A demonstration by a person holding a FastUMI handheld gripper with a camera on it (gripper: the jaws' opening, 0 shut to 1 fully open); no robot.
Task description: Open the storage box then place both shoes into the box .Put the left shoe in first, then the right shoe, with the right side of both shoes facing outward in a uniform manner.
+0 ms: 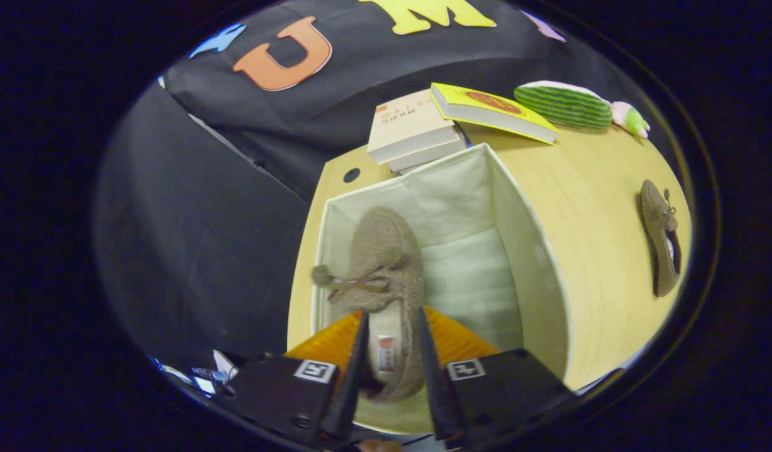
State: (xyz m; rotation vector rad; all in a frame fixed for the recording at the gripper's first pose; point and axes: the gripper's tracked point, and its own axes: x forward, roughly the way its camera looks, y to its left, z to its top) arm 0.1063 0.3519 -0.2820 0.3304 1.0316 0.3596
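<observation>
Gripper (392,348) fingers clamp a fuzzy shoe (386,276) inside the open storage box (530,251)

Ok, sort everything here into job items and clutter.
Job: open white fabric storage box; fuzzy tan shoe held by the gripper inside it; second brown shoe on the table.
Clutter: stacked books; yellow book; green striped plush toy.

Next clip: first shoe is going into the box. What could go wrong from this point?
1. The gripper holds the shoe only at its heel, toe hanging into the storage box; it may swing or tip on release and land facing the wrong way.
2. It sits near the box's far wall; falling flat could crowd the second shoe waiting on the table.
3. The soft box wall may get pushed on withdrawal.
</observation>
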